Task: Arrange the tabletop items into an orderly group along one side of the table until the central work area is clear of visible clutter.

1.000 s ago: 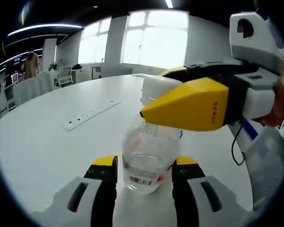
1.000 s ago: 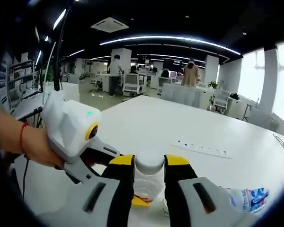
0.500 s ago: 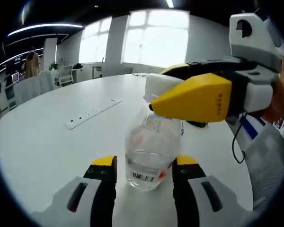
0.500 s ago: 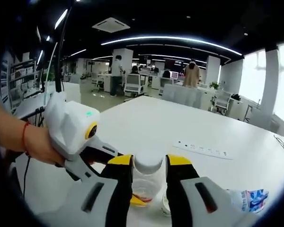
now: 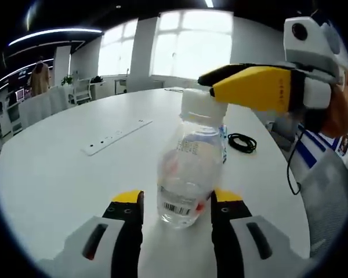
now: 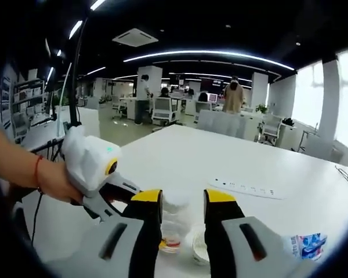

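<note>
The left gripper [image 5: 175, 204] grasped the bottle [image 5: 188, 174] upright on the table [image 5: 58, 179]. At two o'clock, the right gripper [image 5: 220, 87] hung released near its cap [image 5: 202, 106].

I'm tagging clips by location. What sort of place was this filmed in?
Most likely an open-plan office: a large white table with a power strip on it, desks and office chairs behind, long ceiling strip lights, big windows.

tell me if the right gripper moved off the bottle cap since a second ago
Yes. The right gripper has risen off the bottle, now clearing its cap.
</note>
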A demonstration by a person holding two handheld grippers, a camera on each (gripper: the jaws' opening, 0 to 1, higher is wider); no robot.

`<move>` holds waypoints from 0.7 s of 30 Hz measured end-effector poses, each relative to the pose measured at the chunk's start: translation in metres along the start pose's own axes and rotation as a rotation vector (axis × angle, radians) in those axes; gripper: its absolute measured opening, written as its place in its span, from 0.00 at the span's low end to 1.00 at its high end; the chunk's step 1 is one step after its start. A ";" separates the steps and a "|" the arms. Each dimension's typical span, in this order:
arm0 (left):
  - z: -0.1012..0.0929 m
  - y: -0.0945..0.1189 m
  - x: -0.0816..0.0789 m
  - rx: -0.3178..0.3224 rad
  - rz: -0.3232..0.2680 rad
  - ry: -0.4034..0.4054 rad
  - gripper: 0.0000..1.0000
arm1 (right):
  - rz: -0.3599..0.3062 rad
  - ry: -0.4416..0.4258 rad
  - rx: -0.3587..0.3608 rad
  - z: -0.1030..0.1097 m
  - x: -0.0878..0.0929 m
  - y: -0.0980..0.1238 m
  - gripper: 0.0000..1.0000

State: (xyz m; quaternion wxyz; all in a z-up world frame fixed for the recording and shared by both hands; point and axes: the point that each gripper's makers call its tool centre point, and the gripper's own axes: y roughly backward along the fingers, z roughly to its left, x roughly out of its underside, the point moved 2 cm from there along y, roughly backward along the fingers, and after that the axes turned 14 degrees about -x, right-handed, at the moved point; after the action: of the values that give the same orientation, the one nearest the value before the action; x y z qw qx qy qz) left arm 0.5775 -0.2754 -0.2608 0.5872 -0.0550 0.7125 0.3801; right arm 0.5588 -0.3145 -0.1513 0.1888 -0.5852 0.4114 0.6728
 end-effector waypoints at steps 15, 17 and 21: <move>0.006 0.018 -0.004 -0.040 0.002 0.001 0.46 | 0.009 0.020 0.005 -0.012 -0.002 0.028 0.34; 0.006 0.022 -0.005 -0.047 0.004 0.004 0.46 | 0.017 0.026 0.007 -0.016 -0.001 0.032 0.36; 0.007 0.032 -0.008 -0.063 -0.001 0.005 0.47 | 0.032 0.033 0.012 -0.025 0.002 0.043 0.38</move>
State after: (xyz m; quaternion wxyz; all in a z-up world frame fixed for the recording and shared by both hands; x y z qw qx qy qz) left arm 0.5684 -0.2515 -0.2382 0.5837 -0.0749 0.7015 0.4020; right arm 0.5424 -0.3599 -0.1381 0.1748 -0.5883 0.4276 0.6637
